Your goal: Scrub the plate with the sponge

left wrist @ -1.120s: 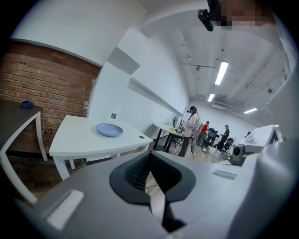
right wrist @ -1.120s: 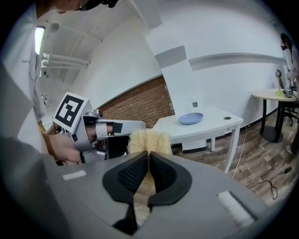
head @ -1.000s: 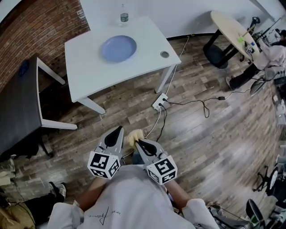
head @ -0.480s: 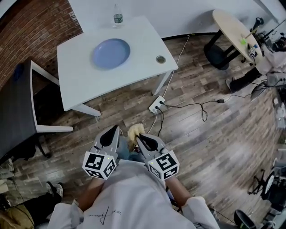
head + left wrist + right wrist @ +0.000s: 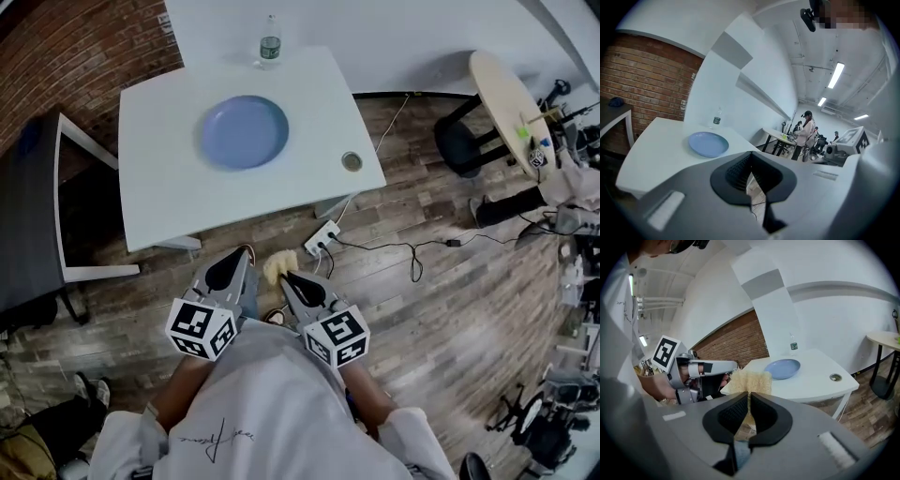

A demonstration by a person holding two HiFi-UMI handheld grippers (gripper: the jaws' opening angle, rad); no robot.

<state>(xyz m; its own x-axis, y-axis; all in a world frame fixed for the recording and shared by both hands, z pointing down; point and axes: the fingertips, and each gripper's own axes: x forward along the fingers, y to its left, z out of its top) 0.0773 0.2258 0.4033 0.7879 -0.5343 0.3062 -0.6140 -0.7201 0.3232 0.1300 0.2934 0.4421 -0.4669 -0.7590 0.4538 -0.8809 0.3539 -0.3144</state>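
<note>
Head view, looking steeply down. A wood-plank floor (image 5: 422, 309) fills most of the scene. On it stands a white table (image 5: 159, 178), set against the wall at the top, with a dark table (image 5: 23, 225) to its left and a round table (image 5: 506, 94) well apart at the right edge.

The blue plate (image 5: 245, 131) lies flat near the middle of the white table and carries nothing. In the left gripper view the plate (image 5: 708, 144) appears ahead of the jaws and slightly left. In the right gripper view it (image 5: 783, 368) lies ahead and slightly right.

Both tools are held side by side over the floor, just short of the table's near edge and well apart from the plate. The left gripper (image 5: 244, 253) has its jaws drawn together with only a thin slit between the pads; nothing sits between them (image 5: 750, 164). The right gripper (image 5: 284, 276) is clamped on the yellow sponge (image 5: 278, 265). Its own view shows the pads pressed on the sponge's lower part while the fibrous top (image 5: 749, 382) stands above the fingertips (image 5: 749, 401).

Smaller items include a water bottle (image 5: 270, 44) upright at the table's far edge, beyond the plate. A white power strip (image 5: 322, 238) lies on the floor near the table leg, and a round cable port (image 5: 352, 161) sits near the table's right corner.
</note>
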